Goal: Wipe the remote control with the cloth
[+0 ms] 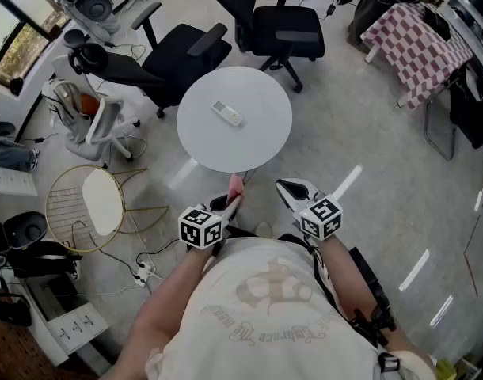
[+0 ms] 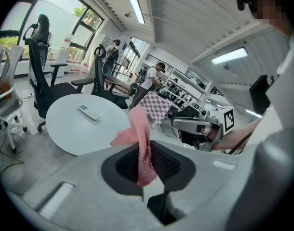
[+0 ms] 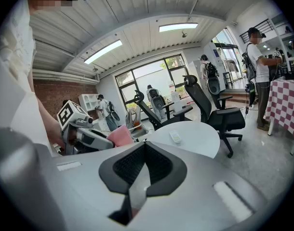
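Note:
A white remote control [image 1: 227,113] lies flat near the middle of a round white table [image 1: 265,141], also seen as the remote [image 2: 89,112] and the remote [image 3: 175,137] in the two gripper views. My left gripper [image 1: 233,198] is shut on a pink cloth [image 1: 236,185] that sticks out past its tips; the cloth [image 2: 140,143] is pinched between the jaws and hangs short of the table's near edge. My right gripper [image 1: 289,188] is shut and empty, beside the left one. In the right gripper view the jaws meet with nothing between them.
Black office chairs [image 1: 277,30] stand behind the table, and a white chair [image 1: 99,121] is at its left. A gold wire stool [image 1: 91,204] and floor cables [image 1: 142,271] lie at the left. A checked-cloth table [image 1: 420,46] with a person beside it is at the back right.

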